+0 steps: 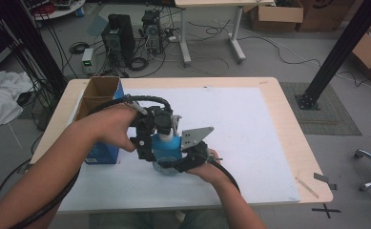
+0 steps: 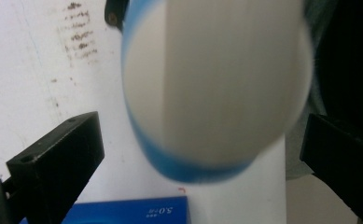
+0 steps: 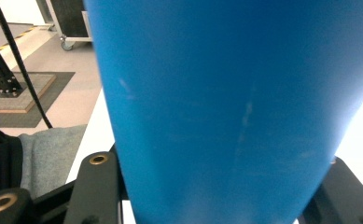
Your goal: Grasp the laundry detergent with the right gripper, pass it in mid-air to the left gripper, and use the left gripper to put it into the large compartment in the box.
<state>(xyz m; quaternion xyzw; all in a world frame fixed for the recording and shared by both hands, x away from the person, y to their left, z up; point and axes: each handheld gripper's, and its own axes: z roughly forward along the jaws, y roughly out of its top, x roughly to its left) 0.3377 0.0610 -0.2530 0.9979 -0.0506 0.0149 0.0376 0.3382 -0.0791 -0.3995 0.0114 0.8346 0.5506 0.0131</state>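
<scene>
At the white mat's near middle, the right gripper (image 1: 192, 155) clamps the blue cup (image 1: 168, 145), apparently steadying it, while the left gripper (image 1: 149, 131), jaws apart, hovers over its rim beside a blue box (image 1: 102, 152).

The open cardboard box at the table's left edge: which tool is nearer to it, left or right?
Left. The left tool is just to the right of the cardboard box, while the right tool sits beyond it, at the far side of the blue cup.
</scene>
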